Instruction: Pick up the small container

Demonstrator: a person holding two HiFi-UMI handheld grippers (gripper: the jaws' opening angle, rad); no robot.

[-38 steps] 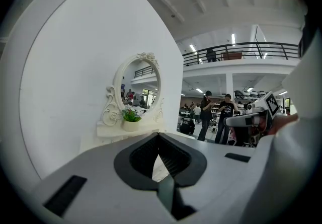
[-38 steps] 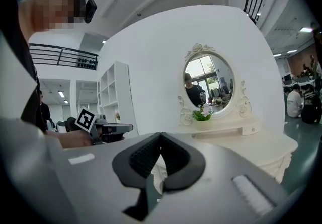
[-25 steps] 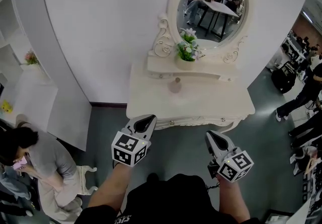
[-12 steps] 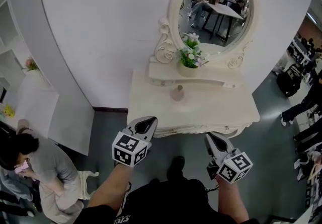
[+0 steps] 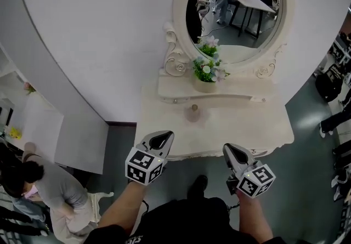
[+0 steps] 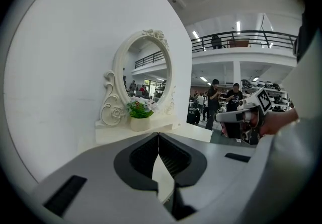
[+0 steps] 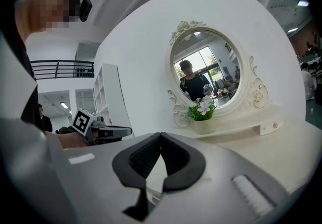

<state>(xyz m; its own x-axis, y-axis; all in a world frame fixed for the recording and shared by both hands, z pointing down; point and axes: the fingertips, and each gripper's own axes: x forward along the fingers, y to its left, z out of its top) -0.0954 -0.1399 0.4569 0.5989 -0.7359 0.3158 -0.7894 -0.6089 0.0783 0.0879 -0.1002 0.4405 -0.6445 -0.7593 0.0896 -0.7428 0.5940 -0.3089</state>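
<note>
The small container (image 5: 192, 112), a pale pinkish bottle with a round cap, stands upright on the cream vanity table (image 5: 252, 125), just in front of its raised shelf. My left gripper (image 5: 164, 137) is shut and empty, its tip over the table's front edge, below and left of the container. My right gripper (image 5: 228, 149) is also shut and empty, at the front edge further right. In the left gripper view the jaws (image 6: 158, 135) meet with nothing between them; the right gripper view shows the same (image 7: 161, 134). Neither gripper view shows the container.
A potted flower (image 5: 206, 73) stands on the shelf (image 5: 241, 95) under an oval mirror (image 5: 233, 10), against a curved white wall. A seated person (image 5: 38, 182) is at the lower left. Other people stand at the far right (image 5: 337, 122).
Both grippers have moved forward towards the vanity table, and their tips now reach its front edge. The table and mirror appear closer. The jaws stayed shut.
</note>
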